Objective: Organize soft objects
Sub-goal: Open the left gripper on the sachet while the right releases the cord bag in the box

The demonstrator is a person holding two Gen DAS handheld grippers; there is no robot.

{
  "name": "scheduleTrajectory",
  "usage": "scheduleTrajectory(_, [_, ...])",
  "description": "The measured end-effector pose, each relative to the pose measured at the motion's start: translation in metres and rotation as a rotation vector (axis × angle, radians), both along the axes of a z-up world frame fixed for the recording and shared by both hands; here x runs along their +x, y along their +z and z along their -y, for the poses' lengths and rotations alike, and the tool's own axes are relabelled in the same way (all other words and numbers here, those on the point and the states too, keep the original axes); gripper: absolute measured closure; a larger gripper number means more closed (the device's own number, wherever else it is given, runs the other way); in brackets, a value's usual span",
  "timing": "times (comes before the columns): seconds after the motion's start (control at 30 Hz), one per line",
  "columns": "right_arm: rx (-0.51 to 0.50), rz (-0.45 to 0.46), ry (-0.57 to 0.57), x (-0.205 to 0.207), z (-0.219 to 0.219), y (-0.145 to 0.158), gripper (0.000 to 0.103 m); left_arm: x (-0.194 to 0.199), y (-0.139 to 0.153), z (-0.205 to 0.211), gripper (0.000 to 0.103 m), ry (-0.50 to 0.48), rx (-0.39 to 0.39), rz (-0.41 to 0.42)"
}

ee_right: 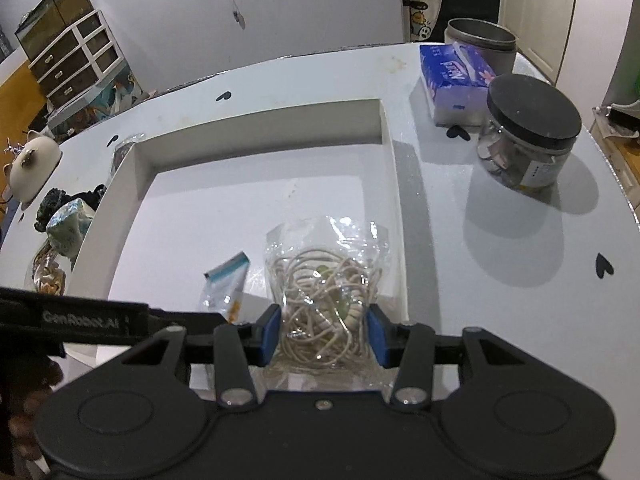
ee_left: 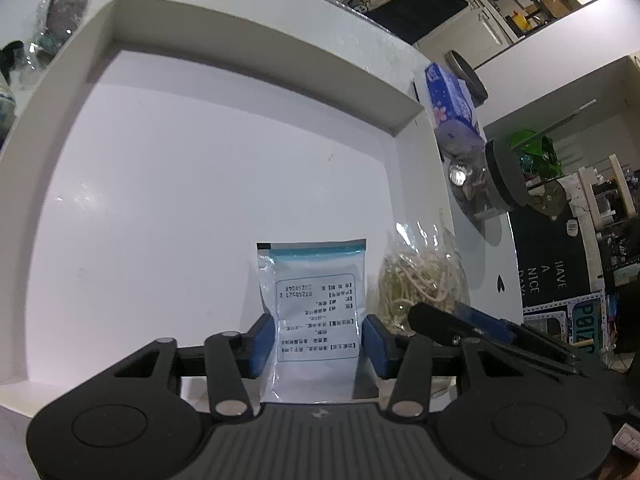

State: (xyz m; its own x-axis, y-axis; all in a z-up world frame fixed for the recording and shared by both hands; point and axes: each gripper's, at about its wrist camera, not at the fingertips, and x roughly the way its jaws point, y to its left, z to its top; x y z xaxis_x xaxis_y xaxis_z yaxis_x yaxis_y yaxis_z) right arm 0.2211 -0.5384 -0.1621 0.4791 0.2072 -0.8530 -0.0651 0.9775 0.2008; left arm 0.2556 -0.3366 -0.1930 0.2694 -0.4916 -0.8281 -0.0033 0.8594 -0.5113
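A white tray [ee_left: 256, 32] [ee_right: 260, 128] lies on the white table. My left gripper [ee_left: 318, 320] is shut on a clear zip bag with a printed label [ee_left: 318, 304], its blue pads against the bag's two side edges above the tray's near part. That zip bag [ee_right: 226, 280] shows tilted in the right wrist view, beside the left gripper's black finger [ee_right: 192, 322]. My right gripper [ee_right: 323, 312] is shut on a clear bag of coiled beige cord [ee_right: 326, 280], which bulges between the pads over the tray's near right corner. The cord bag [ee_left: 420, 280] sits right of the zip bag, with a right finger [ee_left: 440, 320] beside it.
Right of the tray stand a blue tissue pack [ee_right: 456, 76], a clear jar with a black lid [ee_right: 532, 120] and a metal tin [ee_right: 480, 36]. Left of the tray lie small packets and a blue-green lump [ee_right: 66, 224], with a white pot [ee_right: 34, 160] behind. The table edge curves at right.
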Motion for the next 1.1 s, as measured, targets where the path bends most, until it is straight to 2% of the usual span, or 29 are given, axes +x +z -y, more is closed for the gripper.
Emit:
scheduleTrajectory(0.1, [0.015, -0.004, -0.005, 0.002, 0.004, 0.0, 0.049, 0.0, -0.002, 0.002, 0.039, 0.007, 0.015, -0.009])
scheduleTrajectory(0.2, [0.013, 0.007, -0.025, 0.001, 0.008, 0.008, 0.037, 0.0, 0.0, -0.001, 0.039, 0.016, 0.02, 0.001])
scheduleTrajectory(0.37, [0.059, 0.043, -0.027, -0.002, 0.014, 0.022, 0.043, -0.002, 0.006, -0.003, 0.039, 0.011, 0.044, 0.026])
scheduleTrajectory(0.57, [0.065, 0.029, -0.02, -0.004, 0.01, 0.019, 0.051, -0.007, 0.019, -0.003, 0.039, -0.011, 0.096, 0.072])
scheduleTrajectory(0.77, [0.06, 0.034, -0.041, -0.013, 0.01, 0.02, 0.051, -0.019, 0.035, -0.011, 0.038, -0.013, 0.139, 0.118])
scheduleTrajectory(0.87, [0.058, 0.059, -0.056, -0.022, 0.012, 0.027, 0.049, -0.027, 0.044, -0.014, 0.031, -0.01, 0.155, 0.146])
scheduleTrajectory(1.1, [0.047, 0.132, -0.1, -0.047, 0.017, 0.045, 0.028, -0.049, 0.068, -0.021, 0.012, -0.012, 0.217, 0.232])
